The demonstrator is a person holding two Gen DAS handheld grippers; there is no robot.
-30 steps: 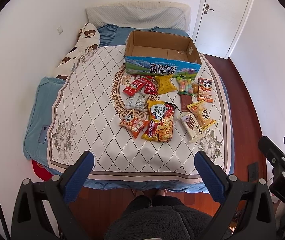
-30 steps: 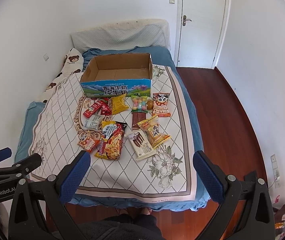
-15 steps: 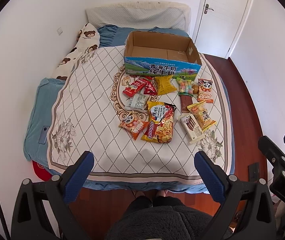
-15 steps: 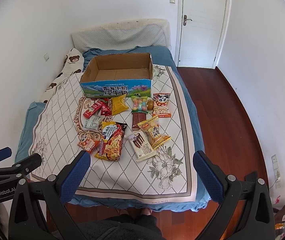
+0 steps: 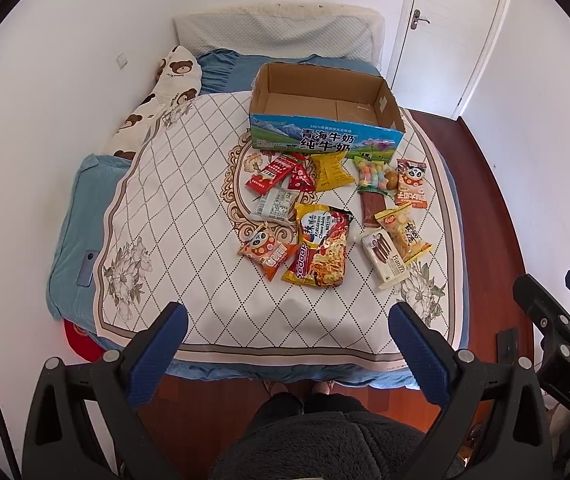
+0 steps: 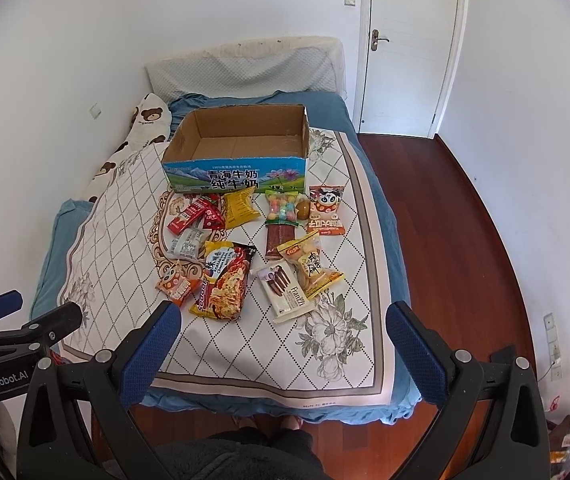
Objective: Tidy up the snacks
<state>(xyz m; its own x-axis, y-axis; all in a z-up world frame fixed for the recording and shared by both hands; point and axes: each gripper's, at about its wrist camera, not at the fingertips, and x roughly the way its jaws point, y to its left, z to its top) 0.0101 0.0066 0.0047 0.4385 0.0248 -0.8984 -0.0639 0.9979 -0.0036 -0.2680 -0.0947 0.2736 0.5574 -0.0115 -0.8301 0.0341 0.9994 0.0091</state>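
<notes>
Left tool [image 5: 285, 332]: mine, spread wide and holding nothing, hanging above the foot of the bed [image 5: 85, 248]
Right tool [image 6: 283, 330]: also wide apart and bare, likewise back from the snacks
Snacks: a loose heap on the quilted cover, between me and the cardboard box [image 5: 325, 128]
Box: open at the top, looks bare inside, standing just beyond the packets at the far side
Nearest packets: noodle pack [image 5: 323, 250], orange panda pouch [image 5: 267, 252], wafer pack [image 5: 385, 258]
Step in hand: I judge nothing is sorted yet, so the first pick comes now
How I'd do it well: start with the wafer pack for my right tool, since it lies on that side; come down flat over its short width and pinch the edge, not the middle
Care: packets overlap and are slippery, so lift slowly to avoid dragging a neighbour
</notes>
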